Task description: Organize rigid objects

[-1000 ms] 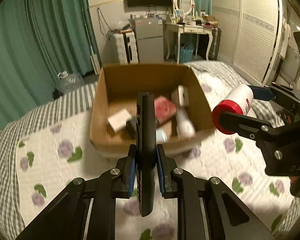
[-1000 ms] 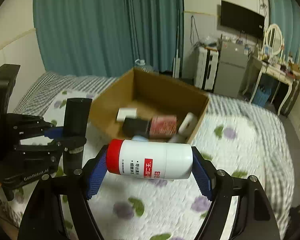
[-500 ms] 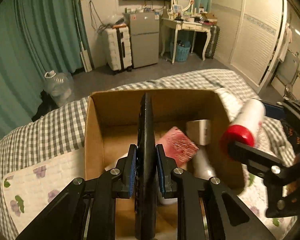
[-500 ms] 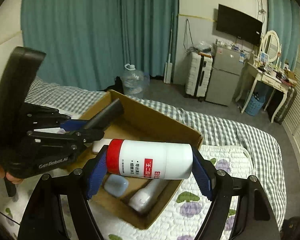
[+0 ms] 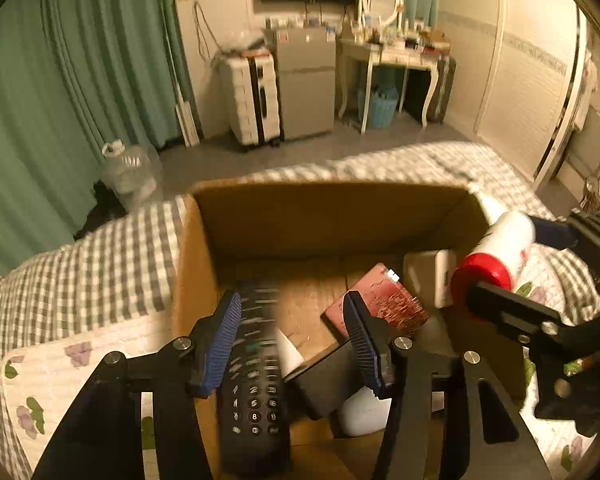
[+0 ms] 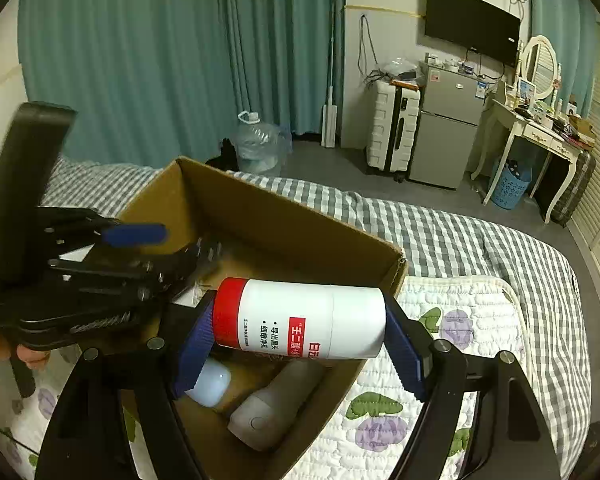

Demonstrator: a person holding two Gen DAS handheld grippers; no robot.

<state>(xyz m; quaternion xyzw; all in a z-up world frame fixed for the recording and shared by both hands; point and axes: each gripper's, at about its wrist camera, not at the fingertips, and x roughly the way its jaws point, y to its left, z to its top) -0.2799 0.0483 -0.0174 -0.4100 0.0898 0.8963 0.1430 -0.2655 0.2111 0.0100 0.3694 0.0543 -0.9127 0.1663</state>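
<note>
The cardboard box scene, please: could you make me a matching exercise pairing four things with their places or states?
Things:
1. remote control
2. white bottle
3. red booklet
4. water jug

Places or states:
A. on the floor by the curtain
B. clamped end to end in the right gripper
C. lying inside the cardboard box
D. between the open fingers of the left gripper

Pairs: 1-D, 2-B, 3-C, 4-A

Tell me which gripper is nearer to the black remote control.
Left. The left gripper is open with the black remote control dropping between its fingers; the right gripper holds the white bottle over the box's other side.
</note>
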